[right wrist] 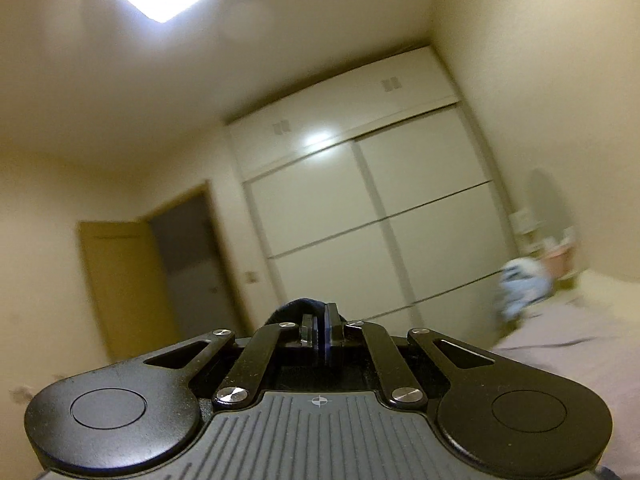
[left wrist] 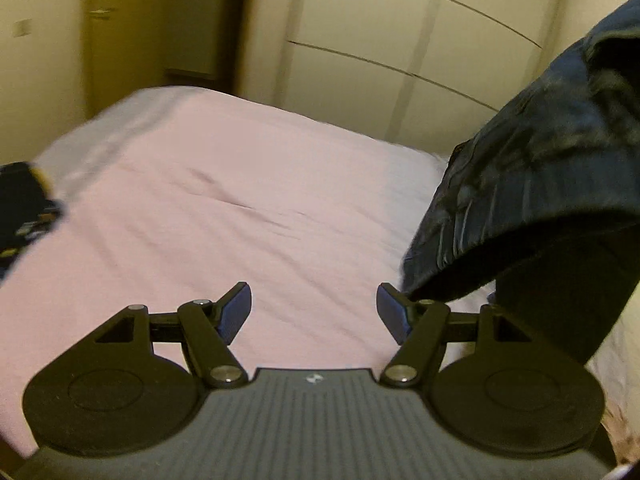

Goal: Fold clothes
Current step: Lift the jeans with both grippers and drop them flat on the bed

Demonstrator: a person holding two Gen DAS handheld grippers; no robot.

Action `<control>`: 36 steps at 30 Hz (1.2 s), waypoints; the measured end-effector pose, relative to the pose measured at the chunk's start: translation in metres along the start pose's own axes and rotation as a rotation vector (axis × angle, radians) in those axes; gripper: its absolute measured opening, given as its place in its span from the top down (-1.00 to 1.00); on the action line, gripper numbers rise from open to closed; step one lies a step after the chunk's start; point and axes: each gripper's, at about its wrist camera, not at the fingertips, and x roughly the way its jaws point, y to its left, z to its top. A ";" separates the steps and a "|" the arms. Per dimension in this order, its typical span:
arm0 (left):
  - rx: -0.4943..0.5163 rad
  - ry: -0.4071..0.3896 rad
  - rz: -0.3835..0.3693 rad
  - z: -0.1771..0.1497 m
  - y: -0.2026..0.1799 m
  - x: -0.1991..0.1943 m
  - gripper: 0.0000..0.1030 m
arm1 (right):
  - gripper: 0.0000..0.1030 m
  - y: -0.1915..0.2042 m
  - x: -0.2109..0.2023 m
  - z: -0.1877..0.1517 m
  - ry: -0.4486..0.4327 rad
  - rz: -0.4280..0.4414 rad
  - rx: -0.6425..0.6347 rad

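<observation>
Two grippers: right gripper (right wrist: 323,330) clamps lifted jeans (left wrist: 532,184), at three o'clock; left gripper (left wrist: 314,312) gapes, free to catch them.

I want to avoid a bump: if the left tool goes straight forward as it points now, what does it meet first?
Probably the pink bed sheet: the open left tool points down onto it. Depth is unclear.

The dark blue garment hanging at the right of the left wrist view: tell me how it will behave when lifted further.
The dark blue garment looks floppy: it drapes and creases. It probably has some weight, since it hangs in thick folds toward the pink bedsheet. Pinched at one spot by the right gripper, it will likely swing and bunch; the open left gripper could steady it.
</observation>
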 end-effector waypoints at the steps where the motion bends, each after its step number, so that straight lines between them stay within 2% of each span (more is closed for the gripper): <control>1: -0.022 -0.014 0.024 0.003 0.021 -0.008 -0.28 | 0.97 0.018 0.003 0.002 -0.010 0.025 0.014; 5: -0.106 -0.070 0.119 0.016 0.104 -0.042 -0.28 | 0.97 0.077 0.016 0.014 -0.064 0.092 0.103; 8: -0.134 -0.096 0.182 0.012 0.141 -0.069 -0.28 | 0.97 0.101 0.018 0.018 -0.088 0.037 0.158; 9: -0.137 -0.096 0.195 0.011 0.146 -0.071 -0.27 | 0.97 0.104 0.019 0.016 -0.078 0.007 0.169; 11: -0.138 -0.082 0.218 0.005 0.156 -0.074 -0.28 | 0.97 0.106 0.030 0.006 -0.001 -0.067 0.146; 12: -0.138 -0.073 0.227 0.001 0.160 -0.075 -0.28 | 0.94 0.107 0.035 -0.008 0.082 -0.115 0.075; 14: -0.126 -0.029 0.232 -0.010 0.163 -0.072 -0.28 | 0.46 0.098 0.047 -0.052 0.282 -0.180 -0.046; 15: -0.109 -0.001 0.231 -0.018 0.161 -0.071 -0.28 | 0.06 0.081 0.053 -0.084 0.432 -0.220 -0.103; 16: -0.093 0.026 0.230 -0.025 0.159 -0.069 -0.28 | -0.01 0.064 0.051 -0.116 0.557 -0.250 -0.134; 18: -0.053 0.082 0.228 -0.042 0.151 -0.066 -0.28 | -0.01 0.026 0.039 -0.183 0.806 -0.323 -0.170; 20: -0.009 0.139 0.228 -0.060 0.139 -0.063 -0.28 | -0.01 -0.004 0.008 -0.225 0.953 -0.349 -0.131; 21: 0.012 0.167 0.232 -0.070 0.131 -0.060 -0.28 | -0.01 -0.015 -0.008 -0.240 1.016 -0.335 -0.109; 24: 0.063 0.226 0.238 -0.095 0.111 -0.056 -0.28 | -0.01 -0.022 -0.057 -0.259 1.064 -0.243 -0.105; 28: 0.114 0.268 0.243 -0.125 0.085 -0.061 -0.28 | -0.01 -0.020 -0.089 -0.253 0.991 -0.147 -0.152; 31: 0.112 0.266 0.237 -0.144 0.065 -0.084 -0.28 | -0.01 0.001 -0.137 -0.249 0.946 -0.104 -0.204; 36: 0.110 0.289 0.266 -0.181 0.052 -0.112 -0.28 | -0.01 -0.005 -0.194 -0.279 0.985 -0.052 -0.210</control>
